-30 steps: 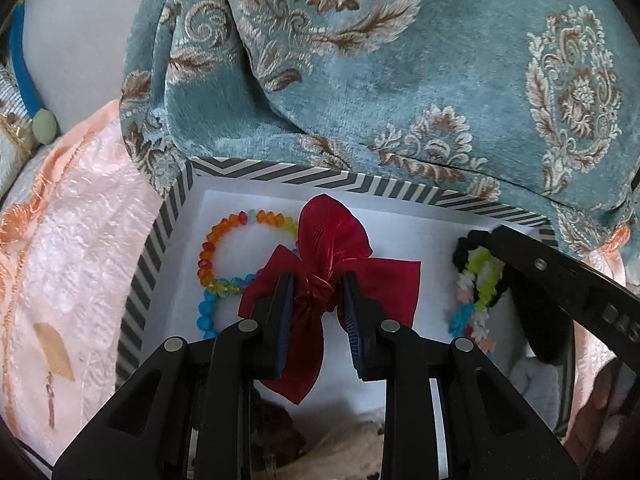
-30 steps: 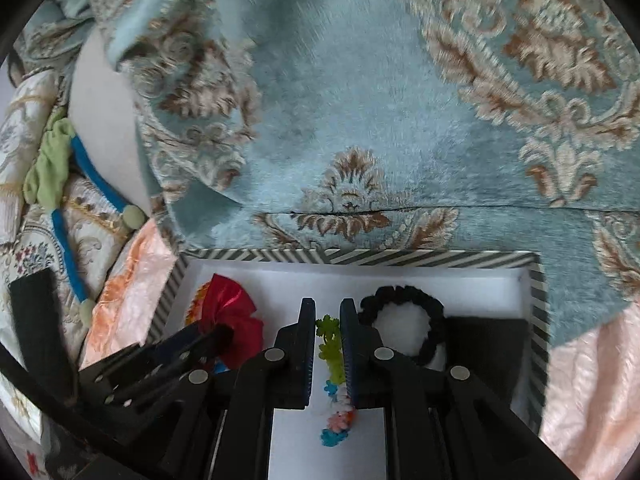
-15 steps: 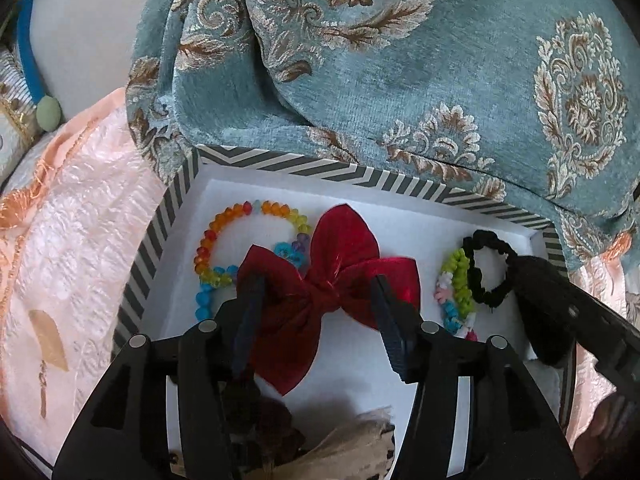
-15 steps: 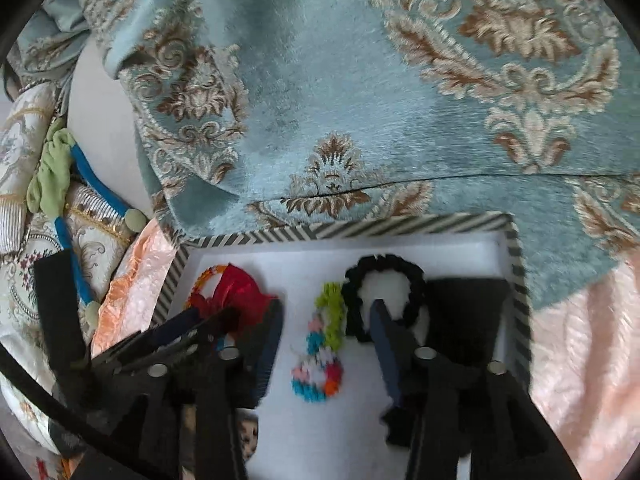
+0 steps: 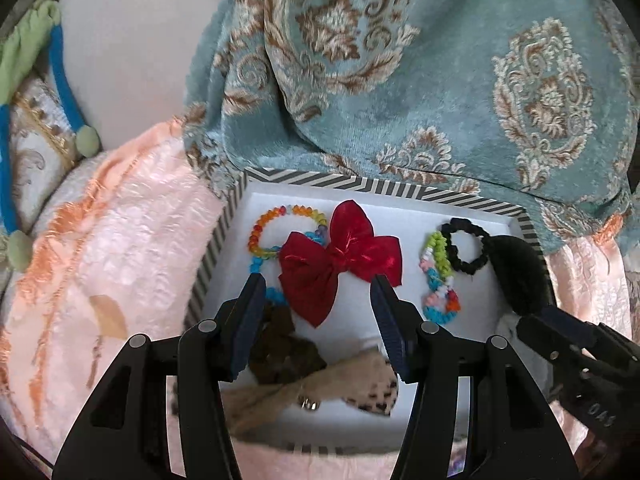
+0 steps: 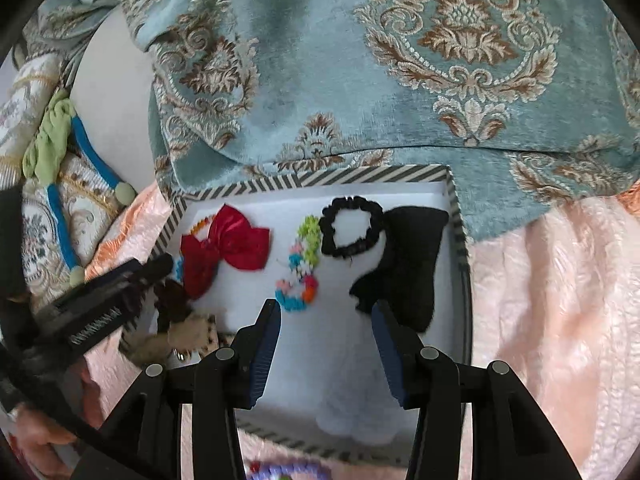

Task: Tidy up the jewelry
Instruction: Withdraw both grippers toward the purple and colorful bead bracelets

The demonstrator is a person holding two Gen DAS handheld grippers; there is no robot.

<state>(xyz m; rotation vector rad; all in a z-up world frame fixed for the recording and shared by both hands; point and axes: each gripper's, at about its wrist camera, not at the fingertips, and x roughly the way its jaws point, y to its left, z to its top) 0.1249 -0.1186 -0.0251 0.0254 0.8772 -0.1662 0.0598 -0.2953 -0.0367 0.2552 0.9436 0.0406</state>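
Note:
A striped-rimmed tray with a white floor holds the jewelry. In it lie a rainbow bead bracelet, a red bow, a multicoloured braided bracelet, a black scrunchie and a black fuzzy piece. A brown scrunchie and a leopard-print bow sit at the near edge. My left gripper hangs open above the red bow, apart from it. My right gripper stands open just short of the braided bracelet, holding nothing.
A teal patterned cushion overhangs the tray's far rim. Peach quilted bedding surrounds the tray. A blue and green headband lies far left. Purple beads show at the bottom edge of the right wrist view.
Both grippers opened and drew back and up. The left let go of the red bow, the right let go of the braided bracelet; both pieces now lie flat in the tray.

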